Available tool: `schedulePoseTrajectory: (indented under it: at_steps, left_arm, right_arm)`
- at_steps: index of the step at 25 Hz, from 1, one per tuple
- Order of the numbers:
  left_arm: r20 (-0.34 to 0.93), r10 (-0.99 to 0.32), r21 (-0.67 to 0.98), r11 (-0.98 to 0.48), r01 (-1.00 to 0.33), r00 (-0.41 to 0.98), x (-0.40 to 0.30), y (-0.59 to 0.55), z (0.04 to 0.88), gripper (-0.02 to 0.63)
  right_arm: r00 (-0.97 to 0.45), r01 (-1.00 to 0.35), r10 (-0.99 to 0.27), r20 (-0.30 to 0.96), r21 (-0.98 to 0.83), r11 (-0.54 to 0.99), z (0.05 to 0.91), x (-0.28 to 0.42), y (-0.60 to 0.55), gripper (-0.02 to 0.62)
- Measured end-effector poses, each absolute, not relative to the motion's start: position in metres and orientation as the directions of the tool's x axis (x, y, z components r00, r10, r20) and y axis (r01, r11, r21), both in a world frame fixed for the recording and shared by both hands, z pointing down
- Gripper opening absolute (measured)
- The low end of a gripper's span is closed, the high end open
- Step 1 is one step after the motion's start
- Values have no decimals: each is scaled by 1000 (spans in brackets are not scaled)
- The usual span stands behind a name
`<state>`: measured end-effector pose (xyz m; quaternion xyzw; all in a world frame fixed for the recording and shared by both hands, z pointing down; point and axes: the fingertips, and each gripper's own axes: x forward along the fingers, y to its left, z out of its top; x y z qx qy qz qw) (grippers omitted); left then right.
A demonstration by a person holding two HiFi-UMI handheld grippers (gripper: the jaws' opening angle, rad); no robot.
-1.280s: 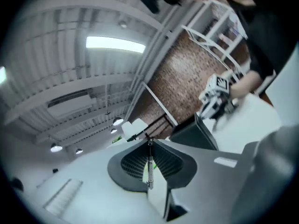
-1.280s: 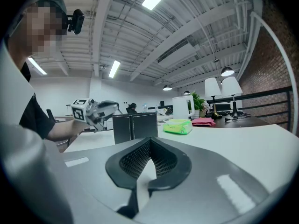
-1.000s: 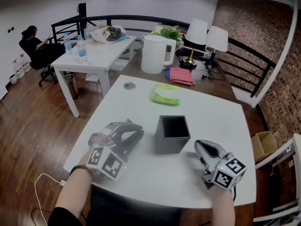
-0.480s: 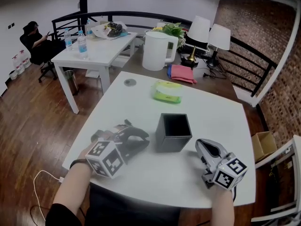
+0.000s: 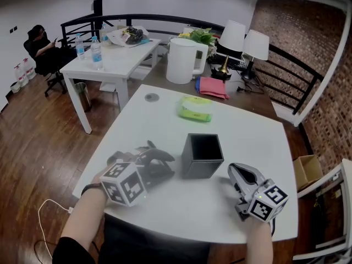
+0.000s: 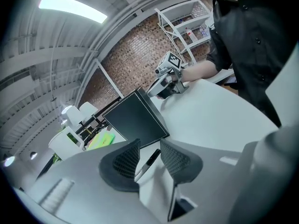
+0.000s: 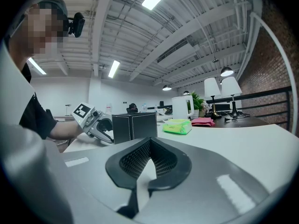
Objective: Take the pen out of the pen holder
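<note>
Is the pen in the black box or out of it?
Out. The pen is between the left hand-held gripper's opening jaws, beside the pen holder, not inside it.

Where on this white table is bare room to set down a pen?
Bare room: the far right corner, beyond the pen holder and right of the green packet; also the left edge between the round cable cap and the left tool. Crowded: the near middle, where the left tool, jaws opening around the pen, and the right tool flank the holder.
</note>
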<state>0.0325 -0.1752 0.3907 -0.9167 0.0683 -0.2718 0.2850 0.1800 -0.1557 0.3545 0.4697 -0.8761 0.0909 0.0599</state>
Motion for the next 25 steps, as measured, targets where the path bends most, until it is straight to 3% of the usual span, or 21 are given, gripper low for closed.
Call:
schedulePoseTrajectory:
  at_steps: [8, 15, 20, 25]
  left_arm:
    - [451, -212, -450, -893, 16, 867, 31, -178, 387, 219]
    - [259, -274, -318, -930, -186, 926, 16, -194, 355, 221]
    - [205, -494, -197, -867, -458, 845, -15, -227, 348, 148]
    - [171, -612, 53, -777, -628, 772, -44, -251, 354, 76]
  right_arm:
    - [-551, -834, -811, 196, -100, 542, 354, 179, -155, 14]
    - [-553, -833, -811, 193, -100, 544, 353, 179, -154, 14]
    - [-551, -834, -812, 195, -101, 542, 354, 180, -155, 14]
    - [-554, -832, -810, 192, -104, 544, 352, 180, -154, 14]
